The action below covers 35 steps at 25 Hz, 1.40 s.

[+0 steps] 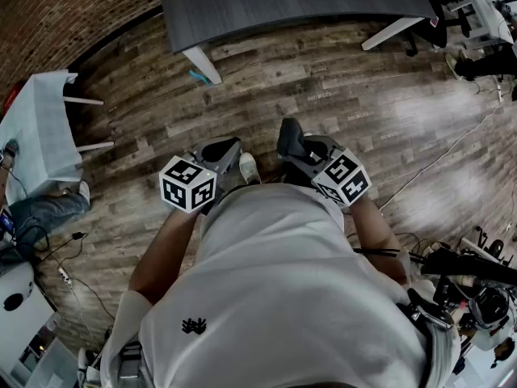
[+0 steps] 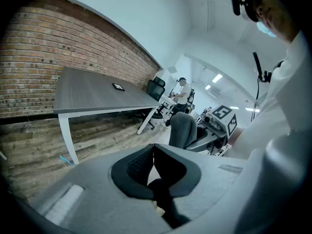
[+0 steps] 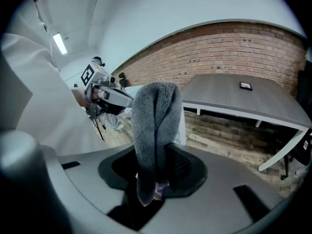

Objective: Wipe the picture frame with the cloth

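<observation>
Cloth point(image 3: 154, 113), grey and fluffy, stands folded, pinched in the right gripper point(image 3: 157, 165).

The cloth point(image 3: 153, 116) looks fuzzy, the tabletop point(image 3: 222, 95) matt, the brick wall point(image 3: 219, 52) rough.

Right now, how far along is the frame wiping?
Done: the cloth is clamped in the right gripper. In hand: only holding it; the left gripper is shut and empty. Left: reaching the small dark frame lying on the distant grey table, then all the wiping.
</observation>
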Each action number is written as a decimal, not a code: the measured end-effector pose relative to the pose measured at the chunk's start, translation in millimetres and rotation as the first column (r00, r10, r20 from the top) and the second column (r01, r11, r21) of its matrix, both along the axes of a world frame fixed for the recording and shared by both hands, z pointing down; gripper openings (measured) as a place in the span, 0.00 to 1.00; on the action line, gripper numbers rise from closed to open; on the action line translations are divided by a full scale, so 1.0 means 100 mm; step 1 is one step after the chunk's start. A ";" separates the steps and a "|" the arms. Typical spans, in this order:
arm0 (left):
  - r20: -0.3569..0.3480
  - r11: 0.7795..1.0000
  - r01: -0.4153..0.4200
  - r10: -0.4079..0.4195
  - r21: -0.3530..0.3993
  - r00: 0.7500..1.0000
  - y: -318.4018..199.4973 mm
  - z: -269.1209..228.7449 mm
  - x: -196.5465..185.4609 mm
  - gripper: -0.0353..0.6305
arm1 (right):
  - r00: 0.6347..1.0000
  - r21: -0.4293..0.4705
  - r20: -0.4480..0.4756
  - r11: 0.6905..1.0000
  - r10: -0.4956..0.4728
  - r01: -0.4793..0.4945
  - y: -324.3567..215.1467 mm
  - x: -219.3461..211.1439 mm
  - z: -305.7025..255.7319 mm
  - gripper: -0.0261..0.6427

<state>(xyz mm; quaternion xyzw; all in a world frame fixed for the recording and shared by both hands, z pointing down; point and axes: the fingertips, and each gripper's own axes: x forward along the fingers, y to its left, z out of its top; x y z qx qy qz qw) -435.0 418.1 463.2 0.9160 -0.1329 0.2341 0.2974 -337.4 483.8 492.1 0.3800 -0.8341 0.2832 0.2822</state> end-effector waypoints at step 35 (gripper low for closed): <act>0.070 0.997 0.012 -0.018 0.078 0.997 -3.50 0.06 3.33 0.16 | 0.977 0.008 0.069 0.980 0.200 -0.201 -2.94 3.22 0.01 0.26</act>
